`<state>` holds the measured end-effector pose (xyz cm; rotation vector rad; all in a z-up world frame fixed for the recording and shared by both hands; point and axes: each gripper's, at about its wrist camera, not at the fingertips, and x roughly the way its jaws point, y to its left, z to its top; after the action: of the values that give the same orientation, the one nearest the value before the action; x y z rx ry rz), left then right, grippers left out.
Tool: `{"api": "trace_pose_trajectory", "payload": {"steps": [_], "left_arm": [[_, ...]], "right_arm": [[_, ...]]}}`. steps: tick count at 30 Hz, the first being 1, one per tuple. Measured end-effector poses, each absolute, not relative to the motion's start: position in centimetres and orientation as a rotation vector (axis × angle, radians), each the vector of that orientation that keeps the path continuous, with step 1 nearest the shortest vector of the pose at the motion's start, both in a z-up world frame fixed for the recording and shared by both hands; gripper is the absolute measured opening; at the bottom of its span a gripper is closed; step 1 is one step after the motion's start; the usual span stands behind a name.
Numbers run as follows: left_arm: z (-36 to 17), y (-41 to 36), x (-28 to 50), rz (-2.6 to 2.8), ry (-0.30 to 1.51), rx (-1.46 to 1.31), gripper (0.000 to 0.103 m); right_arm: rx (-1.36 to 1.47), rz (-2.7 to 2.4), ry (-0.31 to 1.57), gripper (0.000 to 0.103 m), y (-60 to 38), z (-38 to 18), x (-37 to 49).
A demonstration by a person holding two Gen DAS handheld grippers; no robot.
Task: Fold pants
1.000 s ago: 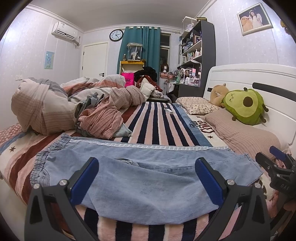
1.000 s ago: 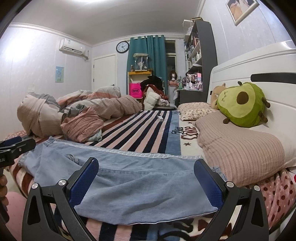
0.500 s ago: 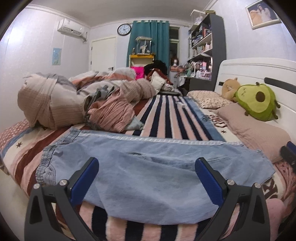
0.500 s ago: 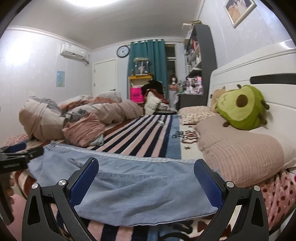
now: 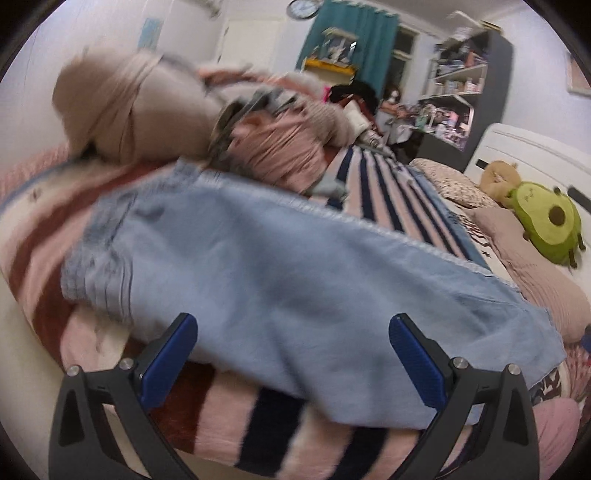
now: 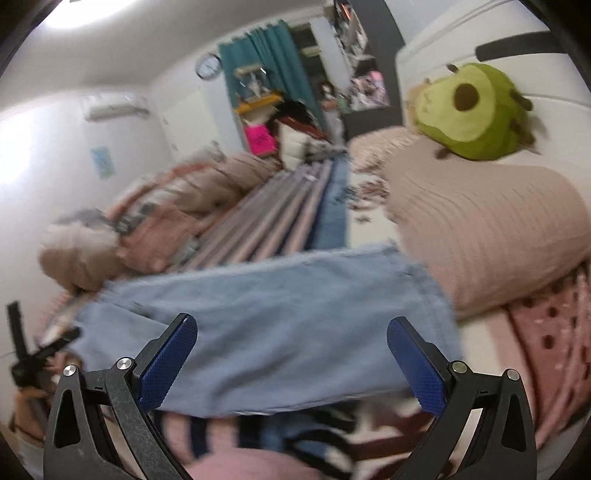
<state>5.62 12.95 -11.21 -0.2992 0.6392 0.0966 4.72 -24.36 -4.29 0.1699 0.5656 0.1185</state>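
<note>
Striped blanket (image 5: 280, 417) under flat pants (image 5: 295, 288).

Both fisheye views are motion-blurred and bowed at the edges, with ceiling-light (image 6: 85, 11) glare washing the right view.

The jeans (image 5: 280, 291) are light blue and lie flat across the striped blanket (image 5: 388, 199) on the bed. They are spread out long and sideways. The stretchy, bunched-up waist is at the left end. The leg ends are at the right end, just beside the tan pillow (image 6: 491, 225). One long edge has a pale seam running along it. Both views are blurry, so small parts are hard to see.
</note>
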Motion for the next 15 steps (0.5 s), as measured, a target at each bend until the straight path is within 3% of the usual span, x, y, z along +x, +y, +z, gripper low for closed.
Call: {"api": "trace_pose_trajectory", "payload": {"steps": [4,15], "left_arm": [[-13.9,15.3,6.0,0.065,0.679,-0.42,0.102],[-14.5,15.9,5.3,0.076,0.739,-0.456,0.1]], "right_arm": [[0.204,0.097,0.676,0.103,-23.3,-6.5,5.4],[0.327,0.096,0.855,0.098,-22.2,-8.9,4.5]]}}
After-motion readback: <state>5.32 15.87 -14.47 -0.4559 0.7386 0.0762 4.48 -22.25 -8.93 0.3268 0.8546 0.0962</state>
